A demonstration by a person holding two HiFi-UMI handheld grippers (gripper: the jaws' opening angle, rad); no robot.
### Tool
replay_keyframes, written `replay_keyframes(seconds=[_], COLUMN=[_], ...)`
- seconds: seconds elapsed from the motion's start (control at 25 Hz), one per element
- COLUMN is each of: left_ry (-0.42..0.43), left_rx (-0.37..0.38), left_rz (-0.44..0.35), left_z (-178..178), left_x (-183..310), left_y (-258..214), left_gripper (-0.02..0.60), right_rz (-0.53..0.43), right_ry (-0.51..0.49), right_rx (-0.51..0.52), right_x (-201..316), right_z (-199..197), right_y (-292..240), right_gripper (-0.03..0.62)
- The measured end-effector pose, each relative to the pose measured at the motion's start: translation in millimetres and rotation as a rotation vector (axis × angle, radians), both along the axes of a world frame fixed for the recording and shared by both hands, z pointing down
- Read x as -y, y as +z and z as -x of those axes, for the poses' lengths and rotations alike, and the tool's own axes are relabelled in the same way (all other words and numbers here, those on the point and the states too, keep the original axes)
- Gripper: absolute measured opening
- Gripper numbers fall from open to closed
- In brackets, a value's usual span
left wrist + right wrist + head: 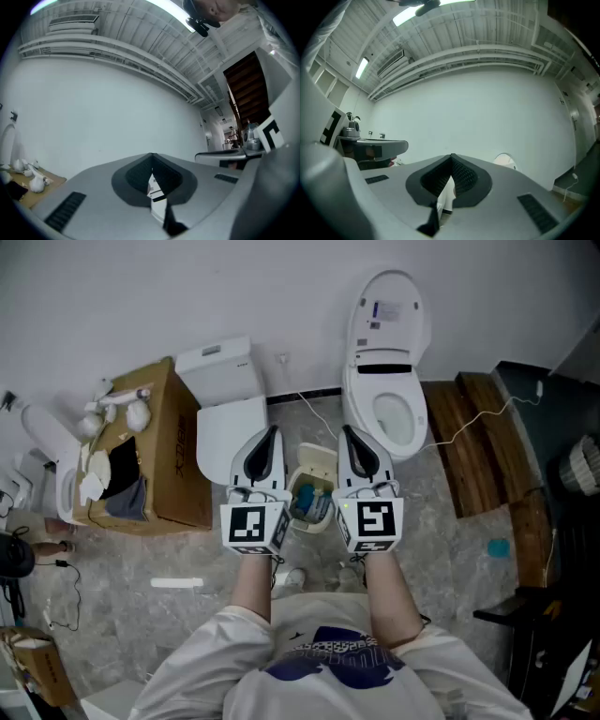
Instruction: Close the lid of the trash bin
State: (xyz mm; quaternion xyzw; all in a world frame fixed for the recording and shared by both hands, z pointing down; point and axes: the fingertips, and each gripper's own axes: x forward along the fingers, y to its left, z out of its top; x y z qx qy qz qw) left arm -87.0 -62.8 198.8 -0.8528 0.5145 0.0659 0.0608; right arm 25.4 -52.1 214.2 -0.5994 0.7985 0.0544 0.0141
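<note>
A small cream trash bin point(302, 521) stands on the floor between my two grippers, seen only in the head view. Its lid point(317, 459) is tipped up at the far side, and blue rubbish point(306, 498) shows inside. My left gripper point(270, 435) is held level to the bin's left, well above the floor, its jaws shut with nothing between them. My right gripper point(348, 435) is held the same way to the bin's right, also shut and empty. Both gripper views look over shut jaws, left gripper point(151, 161) and right gripper point(451, 161), at a bare white wall.
A white toilet point(389, 381) with raised lid stands beyond the right gripper, and a second toilet point(225, 409) with closed lid beyond the left one. A cardboard box point(164, 465) sits at the left. Wooden planks point(473, 442) and a cable point(469, 423) lie at the right.
</note>
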Motion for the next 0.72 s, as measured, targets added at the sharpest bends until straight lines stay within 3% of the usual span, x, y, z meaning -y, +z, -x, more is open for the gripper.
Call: replay_keyframes(seconds=[0.4,0.68,0.72], left_ry=[-0.005,0.014,0.024], left_rx=[-0.008,-0.026,-0.039], left_rz=[0.007,0.048,0.056], left_z=[1.8,3.9,4.7], left_x=[3.4,3.9,5.0], left_y=[2.1,6.6,4.4], left_gripper=[-0.002,0.000,0.072], right_rz=[0.009,0.032,0.035], right_ry=[0.003,-0.049,-0.055], right_rx=[0.001,0.131,0.144], right_x=[3.3,2.2,2.7], right_z=[-0.6,-9.4,-13.3], right_y=[4.0,8.5,8.8], right_gripper=[0.003,0.022,0.052])
